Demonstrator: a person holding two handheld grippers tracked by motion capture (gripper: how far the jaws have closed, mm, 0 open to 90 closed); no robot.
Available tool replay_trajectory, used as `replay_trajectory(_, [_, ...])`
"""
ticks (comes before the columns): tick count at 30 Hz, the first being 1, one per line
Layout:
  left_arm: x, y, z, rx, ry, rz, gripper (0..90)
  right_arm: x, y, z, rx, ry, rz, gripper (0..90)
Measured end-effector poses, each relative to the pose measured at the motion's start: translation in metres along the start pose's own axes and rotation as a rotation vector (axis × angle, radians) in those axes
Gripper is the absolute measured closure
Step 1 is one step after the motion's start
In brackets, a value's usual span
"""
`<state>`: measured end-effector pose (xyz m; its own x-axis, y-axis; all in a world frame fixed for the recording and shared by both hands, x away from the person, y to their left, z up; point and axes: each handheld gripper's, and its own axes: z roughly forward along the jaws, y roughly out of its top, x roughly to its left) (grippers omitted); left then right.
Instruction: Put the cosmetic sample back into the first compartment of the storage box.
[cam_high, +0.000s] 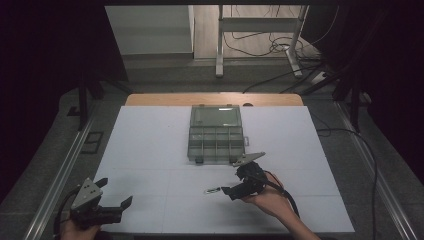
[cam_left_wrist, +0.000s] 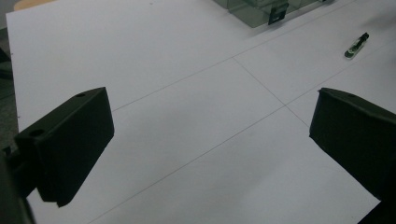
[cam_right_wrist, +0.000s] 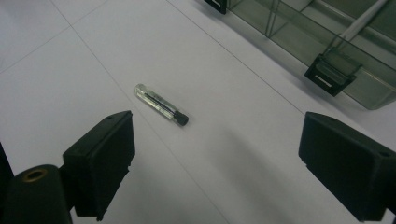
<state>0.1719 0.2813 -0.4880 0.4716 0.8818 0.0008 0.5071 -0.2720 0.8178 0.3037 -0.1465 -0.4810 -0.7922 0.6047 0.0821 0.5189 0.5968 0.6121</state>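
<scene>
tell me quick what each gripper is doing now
left gripper: open, holding nothing.
right gripper: open, nothing held; the vial lies on the table ahead of it.

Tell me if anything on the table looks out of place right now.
One thing: a small clear tube with a black cap lies loose on the white tabletop, outside the open compartment box. The right gripper sits just beside it, jaws open.
</scene>
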Motion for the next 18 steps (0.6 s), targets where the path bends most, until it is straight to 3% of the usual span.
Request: replay_trajectory(18, [0.0,0.0,0.0,-0.001,-0.001,-0.002,0.5,0.001,0.009,0.015,0.039,0.054,-0.052,32.8])
